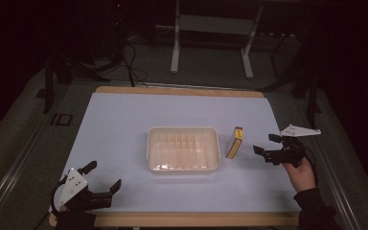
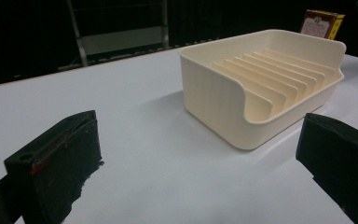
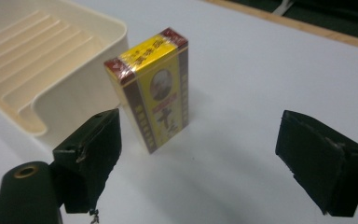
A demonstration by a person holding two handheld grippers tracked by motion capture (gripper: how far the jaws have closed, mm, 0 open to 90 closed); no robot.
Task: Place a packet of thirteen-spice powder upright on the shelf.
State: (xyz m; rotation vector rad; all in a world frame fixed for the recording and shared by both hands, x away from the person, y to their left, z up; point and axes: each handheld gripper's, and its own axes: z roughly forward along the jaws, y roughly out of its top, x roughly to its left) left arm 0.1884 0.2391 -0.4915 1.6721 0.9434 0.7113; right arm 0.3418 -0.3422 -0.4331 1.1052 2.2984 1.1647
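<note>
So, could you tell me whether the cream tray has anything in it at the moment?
Empty: the cream tray shows only its bare ribbed floor; the yellow box stands outside it.

My two black jaws stand wide apart over the pale table (image 2: 135, 140), with nothing between them. Ahead and a little to the right in this view sits a cream tray (image 2: 214, 98) with rounded corners and a row of ribs inside. Behind its far corner, the top of a small box (image 2: 320, 23), yellow and brown, shows against the dark background.
</note>
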